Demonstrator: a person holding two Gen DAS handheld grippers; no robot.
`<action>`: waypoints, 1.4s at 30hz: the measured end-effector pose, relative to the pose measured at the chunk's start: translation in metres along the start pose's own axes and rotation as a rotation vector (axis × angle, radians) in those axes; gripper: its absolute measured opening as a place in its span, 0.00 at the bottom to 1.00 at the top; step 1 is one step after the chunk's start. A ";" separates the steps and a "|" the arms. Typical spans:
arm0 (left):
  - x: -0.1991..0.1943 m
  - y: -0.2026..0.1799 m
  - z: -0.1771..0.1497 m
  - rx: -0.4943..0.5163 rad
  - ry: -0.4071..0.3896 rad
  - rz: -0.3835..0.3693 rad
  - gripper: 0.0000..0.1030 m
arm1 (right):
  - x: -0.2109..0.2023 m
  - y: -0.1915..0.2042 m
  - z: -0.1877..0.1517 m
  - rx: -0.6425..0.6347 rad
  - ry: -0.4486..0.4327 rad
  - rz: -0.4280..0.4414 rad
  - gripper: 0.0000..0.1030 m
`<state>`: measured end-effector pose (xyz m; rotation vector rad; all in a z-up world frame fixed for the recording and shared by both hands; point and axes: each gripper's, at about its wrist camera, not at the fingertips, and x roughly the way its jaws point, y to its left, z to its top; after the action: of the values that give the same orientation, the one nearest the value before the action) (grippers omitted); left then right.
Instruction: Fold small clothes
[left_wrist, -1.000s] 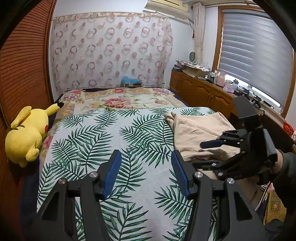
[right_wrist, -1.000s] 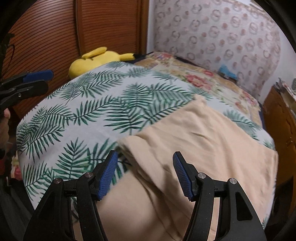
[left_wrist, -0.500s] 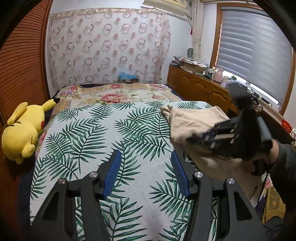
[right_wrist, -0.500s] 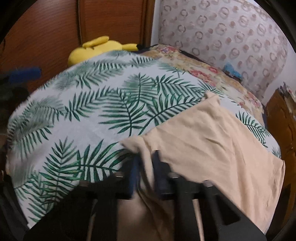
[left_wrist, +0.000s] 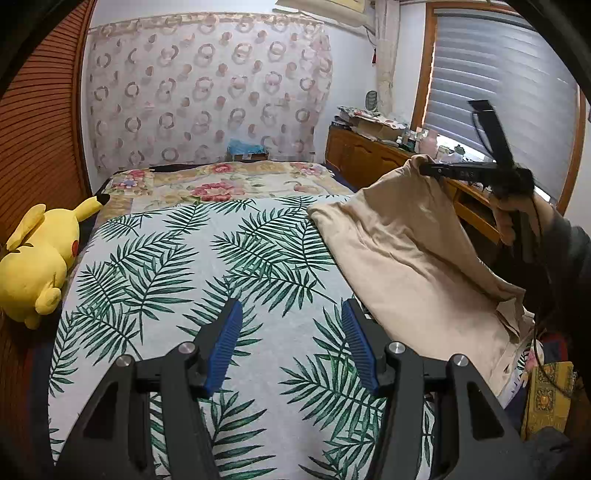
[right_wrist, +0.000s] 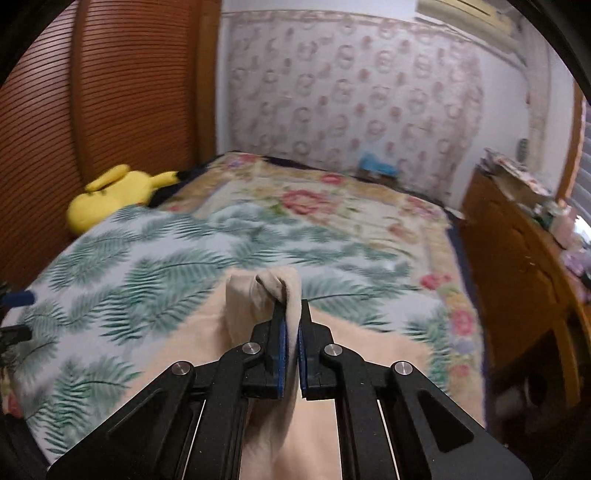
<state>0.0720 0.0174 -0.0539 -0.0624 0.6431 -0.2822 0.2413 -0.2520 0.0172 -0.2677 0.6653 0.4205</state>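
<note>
A beige garment (left_wrist: 402, 243) lies on the right side of the palm-leaf bedspread (left_wrist: 177, 273). One of its corners is lifted high, pinched in my right gripper (left_wrist: 424, 168), which a hand holds up at the right. In the right wrist view the right gripper (right_wrist: 291, 325) is shut on a fold of the beige garment (right_wrist: 277, 295), and the cloth hangs down under it. My left gripper (left_wrist: 291, 343) hovers open over the near part of the bedspread, left of the garment, with nothing between its blue pads.
A yellow plush toy (left_wrist: 37, 258) lies at the bed's left edge by the slatted wooden wall. A floral blanket (left_wrist: 221, 184) covers the far part of the bed. A wooden cabinet (left_wrist: 369, 158) with clutter stands on the right under the blinds.
My right gripper closed on the garment's near corner and lifted it up and toward the right. The left gripper stayed open and nearly still.
</note>
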 end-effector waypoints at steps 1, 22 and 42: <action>0.000 -0.001 0.000 0.001 0.001 -0.001 0.53 | 0.003 -0.009 0.001 0.008 0.007 -0.022 0.02; 0.011 -0.034 -0.002 0.059 0.034 -0.053 0.53 | -0.040 -0.032 -0.056 0.088 0.070 -0.124 0.32; 0.029 -0.074 -0.013 0.117 0.082 -0.114 0.53 | -0.085 0.031 -0.153 0.060 0.134 -0.049 0.43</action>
<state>0.0693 -0.0611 -0.0704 0.0252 0.7043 -0.4340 0.0850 -0.3056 -0.0470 -0.2566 0.8001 0.3374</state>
